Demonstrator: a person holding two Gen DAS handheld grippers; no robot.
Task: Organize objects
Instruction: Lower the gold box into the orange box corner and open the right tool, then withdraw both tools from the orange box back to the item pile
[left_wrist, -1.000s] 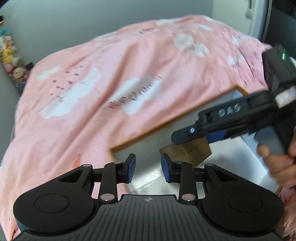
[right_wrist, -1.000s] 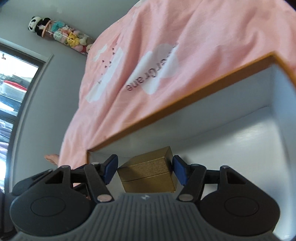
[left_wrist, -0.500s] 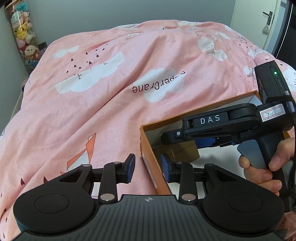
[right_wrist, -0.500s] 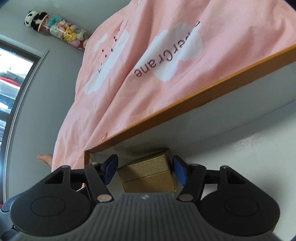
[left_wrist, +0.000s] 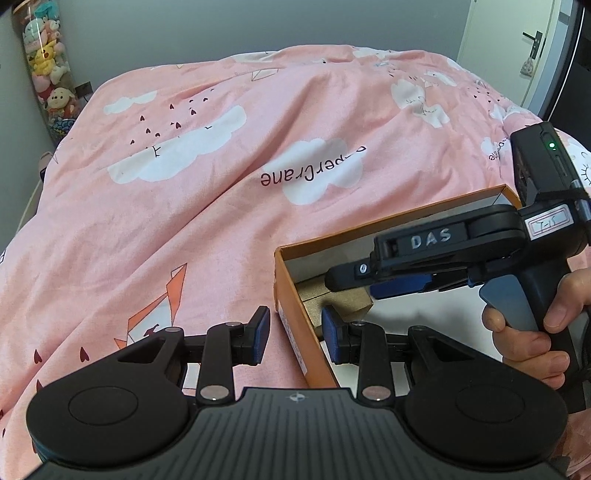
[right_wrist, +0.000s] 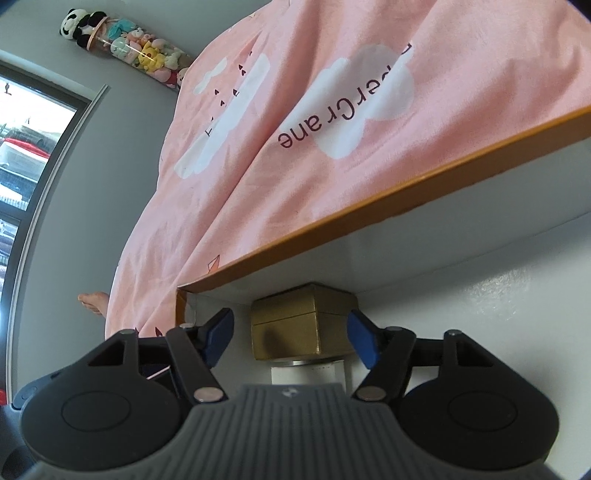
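Your right gripper (right_wrist: 291, 332) is closing, its blue pads either side of the gold box (right_wrist: 301, 325) with gaps showing, not pressing. That box sits in the near-left corner of the orange-rimmed box (right_wrist: 388, 192) on the pink duvet (left_wrist: 221, 184). Your left gripper (left_wrist: 295, 332) straddles that box's side wall, jaws narrow and apart, not touching it.

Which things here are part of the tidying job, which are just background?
In the job: gold box, orange box holding it, right gripper closing astride the gold box, left gripper straddling the orange box's wall.
Background: pink duvet, tube of plush toys, door.
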